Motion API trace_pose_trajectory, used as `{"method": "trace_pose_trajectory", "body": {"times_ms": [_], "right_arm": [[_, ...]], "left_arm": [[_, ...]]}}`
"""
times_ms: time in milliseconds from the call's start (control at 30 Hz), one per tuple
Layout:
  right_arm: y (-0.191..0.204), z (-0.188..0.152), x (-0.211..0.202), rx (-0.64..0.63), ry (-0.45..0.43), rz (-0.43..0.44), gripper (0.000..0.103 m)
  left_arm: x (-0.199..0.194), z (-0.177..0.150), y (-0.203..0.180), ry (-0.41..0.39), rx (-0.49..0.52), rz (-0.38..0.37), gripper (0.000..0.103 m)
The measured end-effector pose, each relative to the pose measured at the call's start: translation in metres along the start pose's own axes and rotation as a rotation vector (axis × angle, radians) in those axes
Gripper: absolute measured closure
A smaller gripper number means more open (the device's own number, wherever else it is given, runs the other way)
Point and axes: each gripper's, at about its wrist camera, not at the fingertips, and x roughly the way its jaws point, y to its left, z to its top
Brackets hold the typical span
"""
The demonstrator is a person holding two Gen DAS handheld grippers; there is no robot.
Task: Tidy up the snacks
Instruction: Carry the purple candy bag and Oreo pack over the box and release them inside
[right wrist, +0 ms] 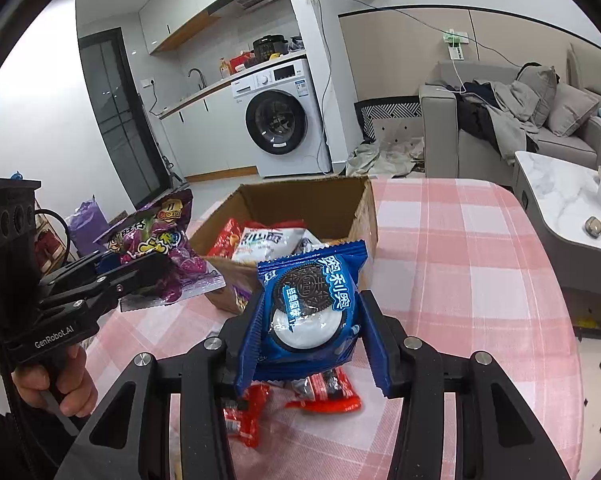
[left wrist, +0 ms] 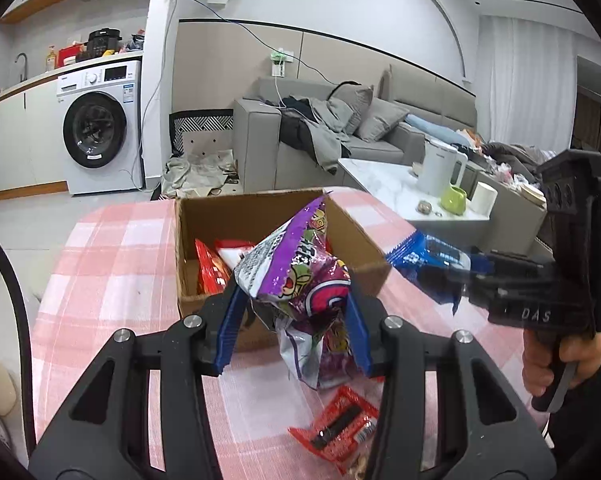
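Note:
My left gripper (left wrist: pixel 294 304) is shut on a purple snack bag (left wrist: pixel 300 276) and holds it above the near edge of an open cardboard box (left wrist: pixel 364 240); that bag also shows in the right wrist view (right wrist: pixel 156 240). My right gripper (right wrist: pixel 310 320) is shut on a blue Oreo pack (right wrist: pixel 312 300), held above the table just in front of the box (right wrist: pixel 364 204). The pack shows at the right of the left wrist view (left wrist: pixel 428 256). The box holds red and white snack packets (right wrist: pixel 260 240).
Red snack packets lie on the pink checked tablecloth (right wrist: pixel 460 264) under the grippers (right wrist: pixel 324 392), (left wrist: pixel 336 424). A white coffee table (left wrist: pixel 384 184) with a kettle (left wrist: pixel 440 168) and a green cup stands beyond the right edge. A sofa and washing machine stand behind.

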Motion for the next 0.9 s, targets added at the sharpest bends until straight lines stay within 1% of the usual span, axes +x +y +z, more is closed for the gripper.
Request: {"method": "trace_pose_trajectory", "body": {"times_ms": [200,267,333,600,900], "right_arm": [[0.005,0.015,0.011,0.012,-0.002,-0.001,0.056],[0.004,0.020,0.015,0.037,0.002,0.017,0.056],[0.005,0.025,0.018,0.054,-0.003,0.017,0.056],[0.007,0.042,0.035,0.088,0.000,0.037,0.056],[0.008,0.049,0.052,0.095,0.014,0.062,0.056]], "left_arm": [[0.014,0.024,0.013,-0.015,-0.022,0.024,0.060],[0.019,0.029,0.020,-0.021,-0.027,0.033,0.060],[0.024,0.034,0.025,-0.022,-0.031,0.043,0.060],[0.052,0.050,0.042,-0.018,-0.029,0.097,0.060],[0.087,0.064,0.053,-0.002,-0.033,0.117,0.060]]}}
